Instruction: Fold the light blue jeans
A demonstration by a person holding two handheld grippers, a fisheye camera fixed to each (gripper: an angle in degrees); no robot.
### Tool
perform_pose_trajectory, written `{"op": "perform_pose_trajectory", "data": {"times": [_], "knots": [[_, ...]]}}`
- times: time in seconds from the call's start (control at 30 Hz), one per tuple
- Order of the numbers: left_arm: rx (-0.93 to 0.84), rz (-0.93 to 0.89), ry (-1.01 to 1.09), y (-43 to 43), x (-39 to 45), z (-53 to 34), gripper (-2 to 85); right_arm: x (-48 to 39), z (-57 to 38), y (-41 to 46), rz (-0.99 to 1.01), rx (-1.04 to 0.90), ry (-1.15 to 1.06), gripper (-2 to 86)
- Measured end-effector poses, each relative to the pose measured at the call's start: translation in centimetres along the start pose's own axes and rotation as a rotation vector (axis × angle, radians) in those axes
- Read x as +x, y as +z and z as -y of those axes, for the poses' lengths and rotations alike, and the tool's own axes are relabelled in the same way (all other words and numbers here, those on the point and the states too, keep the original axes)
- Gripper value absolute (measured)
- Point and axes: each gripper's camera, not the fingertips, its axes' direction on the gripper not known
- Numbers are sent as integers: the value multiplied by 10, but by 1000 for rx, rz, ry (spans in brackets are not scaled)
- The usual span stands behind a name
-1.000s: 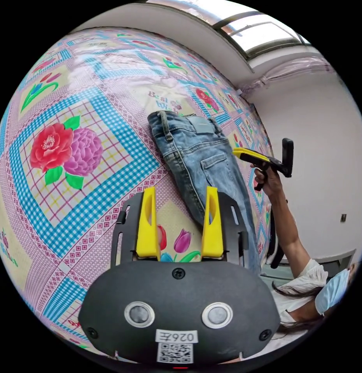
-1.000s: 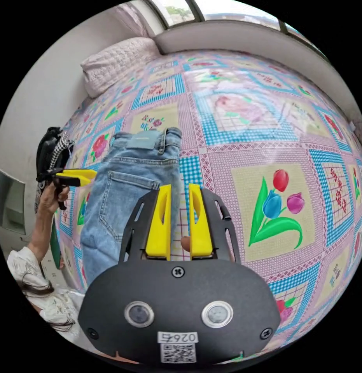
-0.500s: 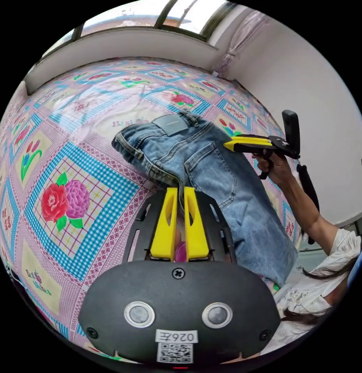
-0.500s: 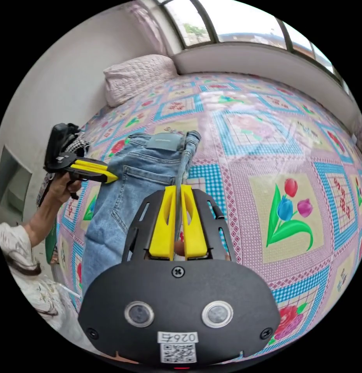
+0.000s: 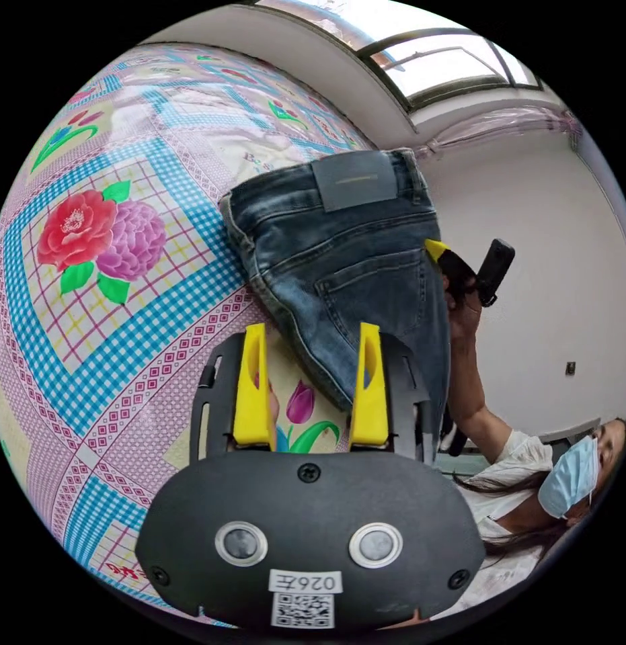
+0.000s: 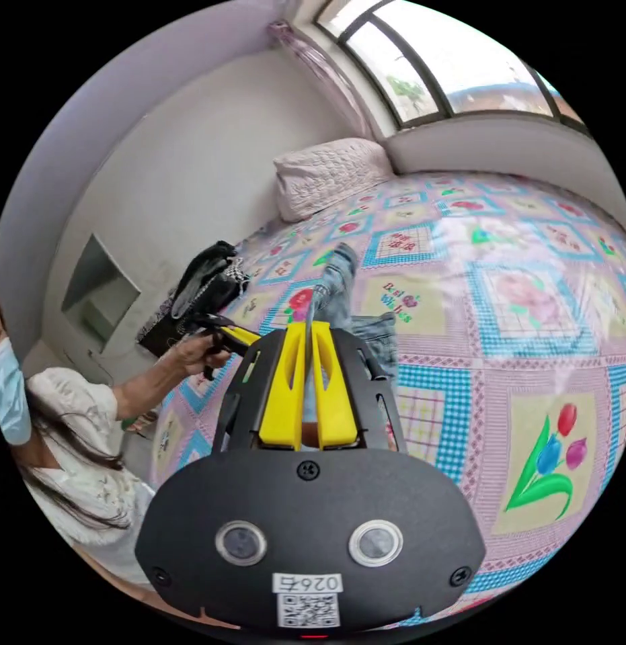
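Observation:
The light blue jeans [image 5: 346, 269] are raised off the floral bedspread [image 5: 111, 282], waistband and leather patch uppermost, back pocket facing the left gripper view. My left gripper [image 5: 310, 329] is open, its jaws spread in front of the hanging denim without pressing it. At the jeans' far edge my right gripper [image 5: 435, 248] pinches the fabric, held by a hand. In the right gripper view my right gripper [image 6: 310, 326] is shut on a thin side edge of the jeans [image 6: 376, 339]. My left gripper [image 6: 249, 334] shows to the left, in a hand.
The bedspread [image 6: 528, 302] stretches far to the right, with a quilted pillow [image 6: 326, 175] at the head by the wall. A black bag or pile [image 6: 205, 289] sits at the bed's near-left edge. A person [image 5: 528, 484] stands beside the bed under a window [image 6: 460, 74].
My left gripper, shut at the jeans' edge half a second ago, now stands open. The right gripper stays shut on the jeans and the waist end has risen off the bed.

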Motion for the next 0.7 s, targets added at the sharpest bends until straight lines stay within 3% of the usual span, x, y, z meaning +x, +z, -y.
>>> {"op": "perform_pose_trajectory", "data": {"times": [0.13, 0.2, 0.33, 0.5, 0.7], "knots": [[-56, 37, -8, 25, 5, 22, 129, 88, -14, 47, -150, -277, 340, 10], [-90, 174, 31, 30, 13, 27, 98, 86, -27, 44, -181, -275, 329, 34], [-82, 175, 58, 26, 7, 16, 72, 78, -57, 28, -124, -294, 318, 86], [-37, 75, 28, 29, -16, 4, 62, 47, -104, 25, -29, -315, 312, 44], [-42, -9, 101, 69, -7, 53, 53, 39, -116, 7, -136, -246, 368, -11]]}}
